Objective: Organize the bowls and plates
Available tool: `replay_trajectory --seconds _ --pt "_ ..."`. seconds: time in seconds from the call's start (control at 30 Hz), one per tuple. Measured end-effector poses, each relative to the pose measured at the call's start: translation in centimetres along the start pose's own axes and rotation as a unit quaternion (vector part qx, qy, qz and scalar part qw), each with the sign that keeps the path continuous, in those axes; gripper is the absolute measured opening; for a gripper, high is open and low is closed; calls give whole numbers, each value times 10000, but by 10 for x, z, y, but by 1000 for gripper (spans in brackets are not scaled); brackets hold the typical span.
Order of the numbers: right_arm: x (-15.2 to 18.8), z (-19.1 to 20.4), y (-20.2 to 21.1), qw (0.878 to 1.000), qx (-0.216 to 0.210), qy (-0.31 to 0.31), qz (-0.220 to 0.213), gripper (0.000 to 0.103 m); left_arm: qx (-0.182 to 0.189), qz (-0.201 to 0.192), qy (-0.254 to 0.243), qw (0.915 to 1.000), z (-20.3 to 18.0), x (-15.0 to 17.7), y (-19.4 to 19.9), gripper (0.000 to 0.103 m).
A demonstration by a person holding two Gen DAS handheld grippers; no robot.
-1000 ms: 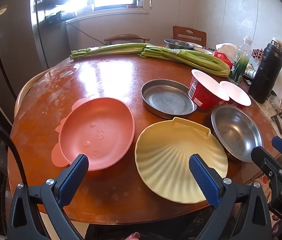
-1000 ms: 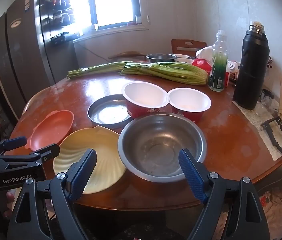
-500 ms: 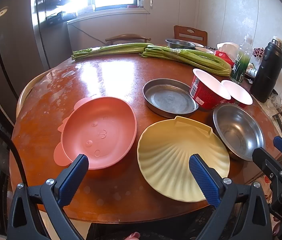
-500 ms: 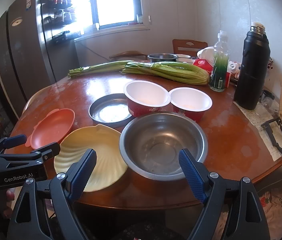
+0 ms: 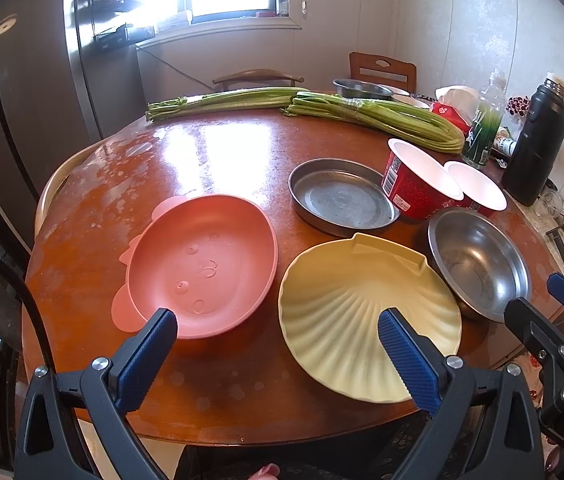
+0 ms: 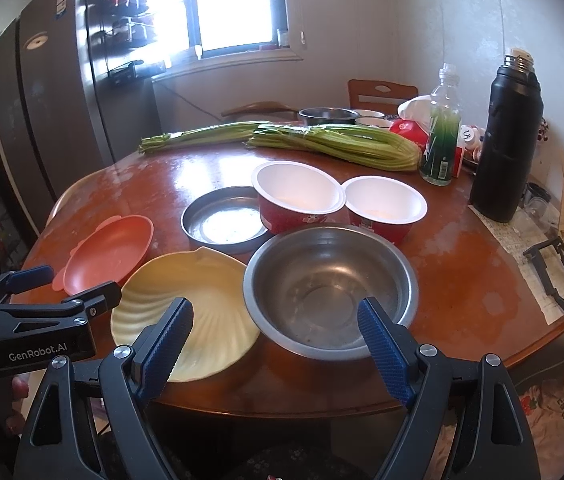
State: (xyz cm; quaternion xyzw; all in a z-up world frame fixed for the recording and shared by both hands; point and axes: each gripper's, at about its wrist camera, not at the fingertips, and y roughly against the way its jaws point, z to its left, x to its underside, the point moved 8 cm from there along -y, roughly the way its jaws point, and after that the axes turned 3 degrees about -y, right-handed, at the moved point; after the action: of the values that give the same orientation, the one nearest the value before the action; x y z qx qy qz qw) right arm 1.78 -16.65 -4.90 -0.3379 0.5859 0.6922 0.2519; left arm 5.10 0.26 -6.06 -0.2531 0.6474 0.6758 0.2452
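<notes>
A pink plate [image 5: 202, 264] and a yellow shell-shaped plate [image 5: 353, 312] lie at the near edge of the round wooden table [image 5: 222, 160]. A steel bowl [image 6: 329, 288] sits to the right of the yellow plate [image 6: 198, 304], a flat steel pan [image 5: 341, 196] behind it, and two red paper bowls [image 6: 297, 196] behind that. My left gripper [image 5: 278, 352] is open, just short of the two plates. My right gripper [image 6: 274, 340] is open, in front of the steel bowl.
Two bundles of green stalks [image 5: 377, 114] lie across the far side. A black flask [image 6: 509, 136], a plastic bottle [image 6: 441, 128] and a red packet stand at the right. A black clip [image 6: 557, 276] lies on paper at the right edge. Chairs and a fridge stand behind.
Both grippers have drifted slightly back and upward from the table. Nothing on the table has moved.
</notes>
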Motion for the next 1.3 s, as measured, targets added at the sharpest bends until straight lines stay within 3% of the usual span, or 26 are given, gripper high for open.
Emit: replay_trajectory --seconds 1.0,1.3 --pt "-3 10 -6 9999 -43 159 30 85 -5 36 14 10000 4 -1 -3 101" --pt "-26 46 -21 9966 -413 697 160 85 27 96 479 9988 41 2 -2 101"
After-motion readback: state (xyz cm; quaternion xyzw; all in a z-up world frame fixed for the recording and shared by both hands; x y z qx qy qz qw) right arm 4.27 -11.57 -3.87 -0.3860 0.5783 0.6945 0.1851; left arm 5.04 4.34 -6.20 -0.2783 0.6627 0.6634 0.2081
